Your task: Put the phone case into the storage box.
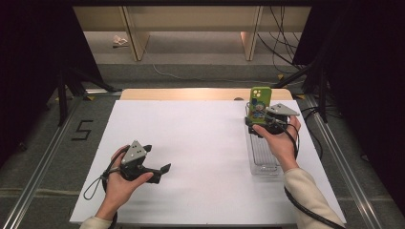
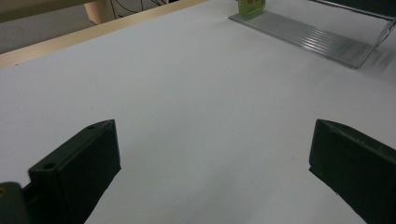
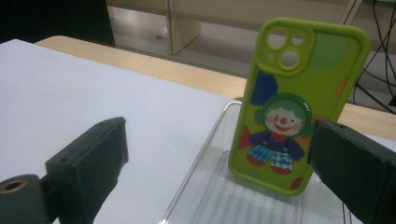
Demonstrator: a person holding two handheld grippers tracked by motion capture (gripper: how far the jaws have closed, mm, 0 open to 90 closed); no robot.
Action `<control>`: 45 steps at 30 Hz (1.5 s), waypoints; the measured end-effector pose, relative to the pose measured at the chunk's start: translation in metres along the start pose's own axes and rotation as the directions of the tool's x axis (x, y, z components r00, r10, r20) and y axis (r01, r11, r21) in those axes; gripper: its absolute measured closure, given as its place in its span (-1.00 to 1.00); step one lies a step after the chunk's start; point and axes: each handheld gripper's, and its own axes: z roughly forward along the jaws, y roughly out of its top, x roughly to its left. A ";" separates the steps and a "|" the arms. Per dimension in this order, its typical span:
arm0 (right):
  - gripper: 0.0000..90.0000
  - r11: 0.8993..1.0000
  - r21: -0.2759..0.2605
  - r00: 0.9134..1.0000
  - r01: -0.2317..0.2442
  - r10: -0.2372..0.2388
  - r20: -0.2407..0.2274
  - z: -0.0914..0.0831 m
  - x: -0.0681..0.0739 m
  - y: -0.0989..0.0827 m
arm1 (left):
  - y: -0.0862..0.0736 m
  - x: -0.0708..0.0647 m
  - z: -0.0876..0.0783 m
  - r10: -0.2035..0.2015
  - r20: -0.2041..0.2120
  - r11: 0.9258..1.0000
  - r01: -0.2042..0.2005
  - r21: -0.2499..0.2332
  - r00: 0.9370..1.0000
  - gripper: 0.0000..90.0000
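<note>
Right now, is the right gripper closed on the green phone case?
No, the right gripper is open, and the phone case stands free in the clear rack.

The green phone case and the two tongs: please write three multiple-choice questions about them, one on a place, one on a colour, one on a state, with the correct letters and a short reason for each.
1. Where does the phone case stand?
A. at the far end of the clear ribbed tray
B. flat on the white table top
C. on the floor

2. Which colour is most of the phone case?
A. red
B. black
C. lime green

3. How are the right tongs at this moment?
A. shut on the case
B. open, the case between the jaws
C. shut on nothing

Answers:
1 A: the right gripper view shows its lower edge standing in the tray.
2 C: the body is green, with a clown figure printed on it.
3 B: the left jaw stands well apart from the case; whether the right jaw touches it cannot be told.
</note>
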 end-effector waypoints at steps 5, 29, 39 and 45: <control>-0.85 1.000 -0.011 1.000 0.008 -0.009 -0.026 -0.006 0.004 -0.001 | 0.000 0.000 0.000 0.002 0.000 1.000 -0.002 0.001 1.000 -0.97; -0.83 0.998 -0.048 0.990 0.044 -0.050 -0.131 -0.040 0.013 -0.019 | 0.000 0.000 0.000 -0.001 -0.003 1.000 0.001 -0.001 1.000 -0.97; -0.83 0.996 -0.065 0.987 0.059 -0.068 -0.145 -0.051 0.020 -0.014 | 0.000 0.000 -0.001 0.002 -0.003 1.000 -0.002 -0.003 1.000 -0.97; -0.83 0.995 -0.072 0.985 0.067 -0.077 -0.153 -0.058 0.023 -0.016 | 0.000 0.000 -0.001 0.002 -0.003 1.000 -0.002 -0.001 1.000 -0.97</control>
